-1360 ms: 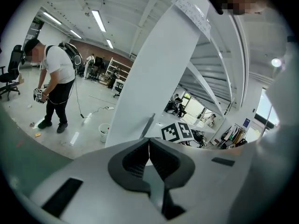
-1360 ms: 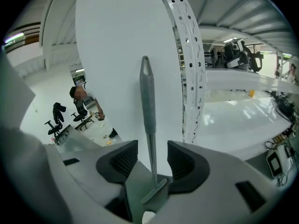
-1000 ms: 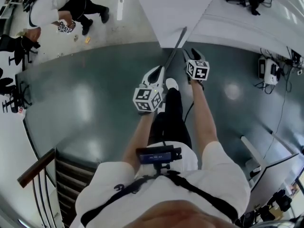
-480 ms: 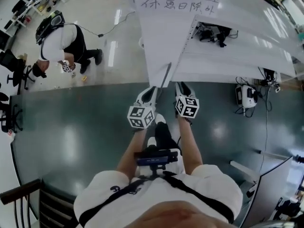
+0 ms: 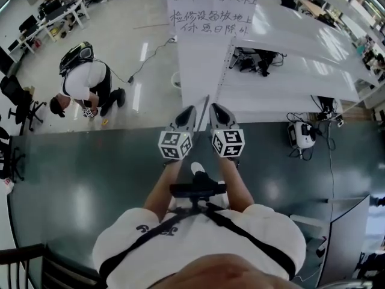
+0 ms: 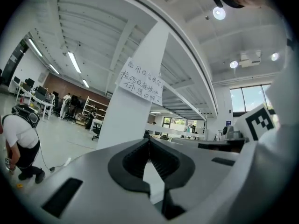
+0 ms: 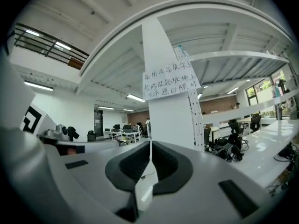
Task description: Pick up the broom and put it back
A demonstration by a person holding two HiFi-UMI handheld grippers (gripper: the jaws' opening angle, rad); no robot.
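- A thin, straight grey broom handle [image 5: 204,111] is the only part of the broom that shows, and only in the head view.
- It appears just above the picture's middle, at 12 o'clock from the person's chest.
- It slants slightly, its far end toward 1 o'clock and its near end toward 7 o'clock.
- The brush end is hidden, and so is what the handle rests on.

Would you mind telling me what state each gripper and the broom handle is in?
Left gripper: shut, nothing between its jaws.
Right gripper: jaws have just been closing, now shut, nothing between them.
Broom handle: between the two grippers, in neither's jaws.
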